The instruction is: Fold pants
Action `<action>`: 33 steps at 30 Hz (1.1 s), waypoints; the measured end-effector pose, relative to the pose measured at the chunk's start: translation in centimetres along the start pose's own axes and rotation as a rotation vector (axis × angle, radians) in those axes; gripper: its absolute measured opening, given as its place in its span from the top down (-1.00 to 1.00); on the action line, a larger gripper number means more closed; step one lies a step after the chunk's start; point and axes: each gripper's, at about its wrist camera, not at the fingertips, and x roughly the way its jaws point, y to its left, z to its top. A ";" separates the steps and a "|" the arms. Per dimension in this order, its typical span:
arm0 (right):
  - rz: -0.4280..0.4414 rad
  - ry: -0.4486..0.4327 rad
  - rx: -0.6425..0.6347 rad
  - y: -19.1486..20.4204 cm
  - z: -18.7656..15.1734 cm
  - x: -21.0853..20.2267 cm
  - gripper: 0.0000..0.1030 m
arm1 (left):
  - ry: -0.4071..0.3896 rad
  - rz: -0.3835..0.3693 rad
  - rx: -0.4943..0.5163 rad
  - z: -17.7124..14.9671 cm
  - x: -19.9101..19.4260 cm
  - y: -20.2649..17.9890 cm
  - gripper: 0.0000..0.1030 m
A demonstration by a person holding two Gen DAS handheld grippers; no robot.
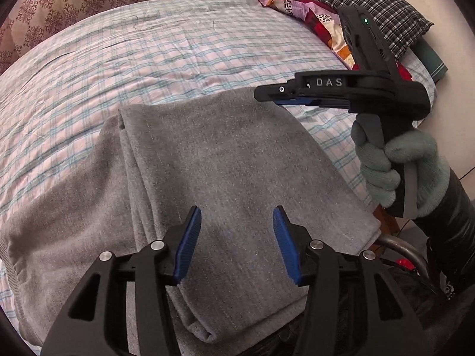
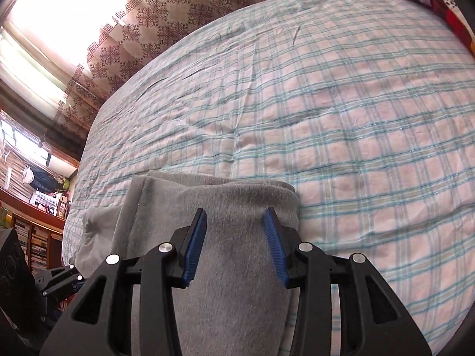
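Grey pants (image 1: 225, 178) lie folded in layers on the checked bed (image 1: 178, 59), left claw (image 1: 237, 246) and right claw (image 2: 234, 246) both spread, gripping nothing (right toward two o'clock); folding looks nearly finished; next, likely one last fold or smoothing.

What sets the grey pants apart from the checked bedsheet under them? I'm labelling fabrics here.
The grey pants are plain and fuzzy; the bedsheet carries a pink and teal check. The pants lie folded in stacked layers near the bed's edge; the bedsheet is spread out in one layer, with small wrinkles. Both lie flat on the bed, and neither is gripped.
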 end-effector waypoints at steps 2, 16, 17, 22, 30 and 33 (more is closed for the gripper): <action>-0.008 0.011 0.003 -0.1 0.4 0.8 0.21 | 0.034 0.004 -0.008 -0.5 1.1 0.4 0.00; -0.093 0.042 -0.115 1.4 -3.5 -4.1 0.14 | 0.035 0.010 0.019 -0.8 1.5 0.4 -0.08; -0.094 0.058 -0.124 1.3 -4.6 -5.0 0.09 | 0.034 0.011 0.020 -0.8 1.4 0.4 -0.10; -0.076 0.152 -0.103 0.1 -10.4 -7.8 0.05 | 0.021 0.031 0.034 -0.3 0.9 -0.3 -0.13; -0.093 0.198 -0.084 -0.5 -15.2 -7.4 0.05 | 0.037 0.051 0.068 -0.2 1.9 -1.3 -0.14; -0.059 0.208 -0.034 -1.2 -15.5 -6.8 0.04 | 0.049 0.069 0.080 -0.3 2.9 -1.3 -0.17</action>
